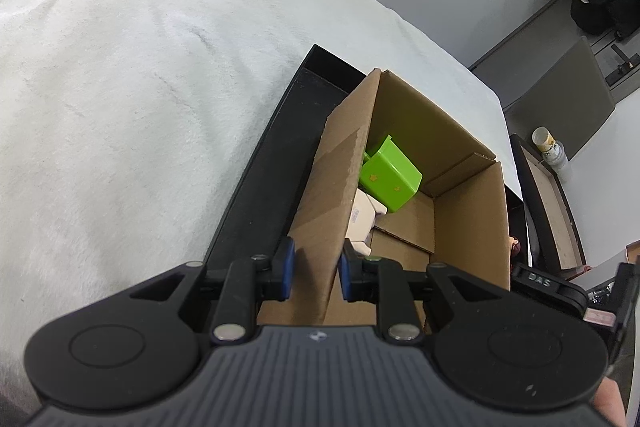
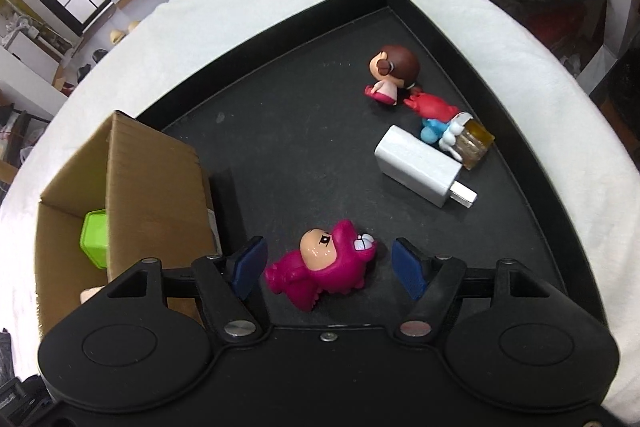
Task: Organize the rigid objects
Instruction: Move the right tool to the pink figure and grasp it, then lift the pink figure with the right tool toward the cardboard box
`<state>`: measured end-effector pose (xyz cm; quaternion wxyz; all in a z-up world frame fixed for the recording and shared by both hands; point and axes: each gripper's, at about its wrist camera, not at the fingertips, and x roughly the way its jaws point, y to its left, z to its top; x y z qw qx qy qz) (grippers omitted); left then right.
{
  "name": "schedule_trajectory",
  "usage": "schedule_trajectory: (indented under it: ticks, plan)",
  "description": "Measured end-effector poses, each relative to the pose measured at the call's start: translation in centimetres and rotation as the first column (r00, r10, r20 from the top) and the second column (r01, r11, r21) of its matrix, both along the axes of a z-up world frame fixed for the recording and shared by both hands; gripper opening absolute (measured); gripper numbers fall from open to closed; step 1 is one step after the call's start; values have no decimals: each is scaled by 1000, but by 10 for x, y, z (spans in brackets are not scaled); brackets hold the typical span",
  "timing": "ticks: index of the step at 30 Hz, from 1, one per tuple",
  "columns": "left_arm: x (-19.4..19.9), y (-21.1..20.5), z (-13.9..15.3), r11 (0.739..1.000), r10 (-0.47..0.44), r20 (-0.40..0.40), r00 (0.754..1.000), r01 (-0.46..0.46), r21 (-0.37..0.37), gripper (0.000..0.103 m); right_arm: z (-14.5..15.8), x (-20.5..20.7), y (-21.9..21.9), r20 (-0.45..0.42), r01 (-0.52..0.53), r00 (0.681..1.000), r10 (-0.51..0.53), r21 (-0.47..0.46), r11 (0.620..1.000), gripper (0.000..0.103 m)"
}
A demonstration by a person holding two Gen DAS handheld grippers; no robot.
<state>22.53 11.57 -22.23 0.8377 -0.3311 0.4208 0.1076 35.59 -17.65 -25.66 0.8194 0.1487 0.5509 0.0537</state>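
Left gripper (image 1: pixel 316 269) is clamped on the near wall of a cardboard box (image 1: pixel 464 211), its blue pads (image 1: pixel 287 267) pressed to either side of the brown panel. Right gripper (image 2: pixel 326 263) hangs with its jaws standing apart around a pink dinosaur figure (image 2: pixel 320 273), which lies on its side between the pads without either pad touching it; a pale face shows in the figure's hood.

That figure rests on the floor of a black tray (image 2: pixel 288 131), near the tray's front and just beside the box. The box stands in the tray's left part with its top open. Inside it sit a bright green block (image 1: pixel 390 175) marked with small yellow stars and, below that and touching it, a pale pink object (image 1: pixel 364 221) that I cannot identify.

Farther back on the tray, well apart from the dinosaur, lies a white charger (image 2: pixel 420 165) with its metal plug pointing toward the right rim. Just behind it are a small blue and white figure (image 2: pixel 438 135) and an amber, clear block (image 2: pixel 474 145), close together. A red figure (image 2: pixel 430 105) lies next to those, and a doll with brown hair (image 2: pixel 394 73) lies beside it.

The tray sits on a white cloth (image 1: pixel 132 79) that covers the table.
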Motion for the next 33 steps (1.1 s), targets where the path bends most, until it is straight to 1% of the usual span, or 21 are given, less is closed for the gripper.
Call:
schedule_trajectory:
  ticks: [3,5,6,7,12,16,23,29,33]
  plan:
    - [0,2,0,1000,0,1,1000,0,-7,22,-6,3,4,-20,8,1000,-8,4,1000,68]
    - [0,2,-1,1000,-1,2,1000,1,-9,22,-9,4,5,-34,6,999,-6,2,1000,54]
    - [1,2,-1,1000,-1,1,1000,1,-8,22,-7,3,4,-29,10,1000,-10,3,1000,51]
    - [1,2,-1,1000,0,0,1000,0,-8,22,-6,2,4,-27,10,1000,-10,2,1000,42]
    - [1,-1,-1,1000,-1,-2,1000,1,7,22,8,-7,1,1,-9,1000,9,-17,1000,42]
    - [2,-3,-1,1000,4,-7,1000,-4,12,22,21,-15,-7,24,-7,1000,8,-10,1000,42]
    - [5,-10,2,999,12,-23,1000,-11,51,21,47,-30,-24,75,-16,997,15,3,1000,42]
    - [7,-12,1,998,18,-35,999,-16,61,21,69,-36,-29,118,-28,993,27,8,1000,42]
    - [8,-13,-1,997,15,-45,999,-12,70,21,81,-38,-33,130,-23,991,17,44,999,42]
